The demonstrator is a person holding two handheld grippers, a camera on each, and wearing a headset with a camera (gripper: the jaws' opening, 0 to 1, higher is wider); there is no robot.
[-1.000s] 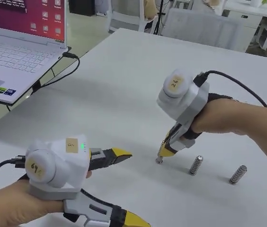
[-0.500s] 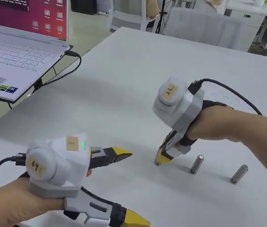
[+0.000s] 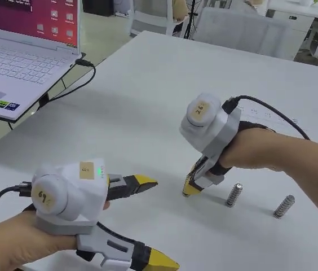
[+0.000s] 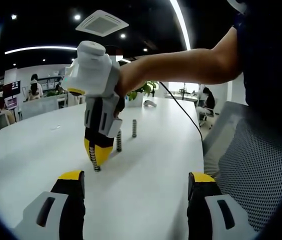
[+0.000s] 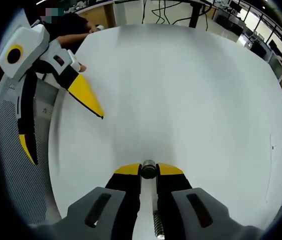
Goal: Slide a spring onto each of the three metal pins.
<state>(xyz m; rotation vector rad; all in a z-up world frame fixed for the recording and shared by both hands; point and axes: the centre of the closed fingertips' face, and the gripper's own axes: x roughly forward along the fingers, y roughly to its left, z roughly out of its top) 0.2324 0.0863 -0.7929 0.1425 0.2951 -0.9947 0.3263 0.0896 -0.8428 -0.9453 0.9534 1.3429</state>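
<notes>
While pointing down at the white table, had the right gripper with jaws clamped on a spring, lower end touching the tabletop. Held the left gripper low near the front edge, jaws wide apart. Saw a second spring upright just beside the right gripper, a third spring farther right, apart.

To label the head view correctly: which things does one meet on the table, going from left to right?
laptop → left gripper, open → right gripper, shut on a spring → second spring, standing → third spring, standing
</notes>
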